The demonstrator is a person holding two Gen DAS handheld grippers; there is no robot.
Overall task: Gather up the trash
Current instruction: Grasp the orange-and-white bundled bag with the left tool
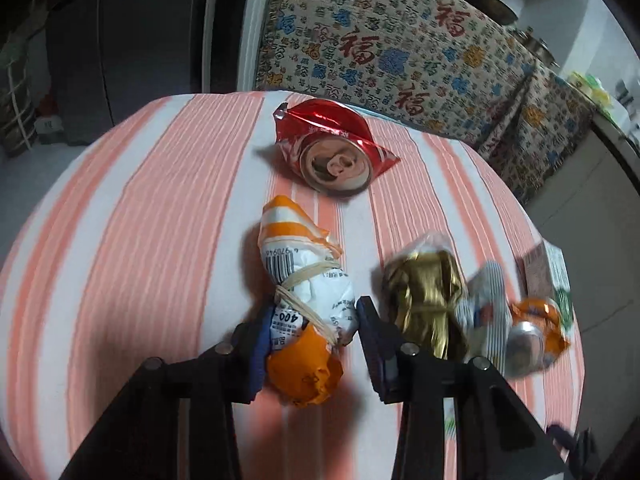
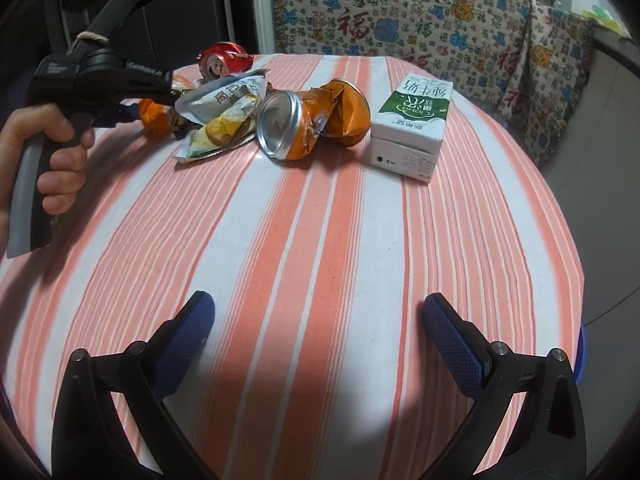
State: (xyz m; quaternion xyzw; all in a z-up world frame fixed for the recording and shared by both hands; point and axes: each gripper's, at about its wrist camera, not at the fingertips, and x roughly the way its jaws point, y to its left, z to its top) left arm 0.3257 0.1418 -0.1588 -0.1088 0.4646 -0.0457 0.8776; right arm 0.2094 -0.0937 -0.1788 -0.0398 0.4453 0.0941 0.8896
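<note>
In the left wrist view my left gripper (image 1: 312, 320) is closed around an orange and white wrapper bundle (image 1: 308, 296) tied with rubber bands, on the striped tablecloth (image 1: 160, 220). A crushed red can (image 1: 332, 148) lies beyond it. A gold wrapper (image 1: 424, 296), a striped wrapper (image 1: 484, 304) and a crushed orange can (image 1: 536, 332) lie to the right. In the right wrist view my right gripper (image 2: 320, 320) is open and empty over bare cloth. The crushed orange can (image 2: 312, 120), a snack bag (image 2: 220, 116) and a green milk carton (image 2: 412, 124) lie ahead of it.
The round table's edge (image 2: 576, 264) curves at the right. A patterned cloth (image 1: 400, 48) covers furniture behind. The left hand-held gripper (image 2: 96, 80) shows at the left of the right wrist view. A dark cabinet (image 1: 132, 40) stands at the back left.
</note>
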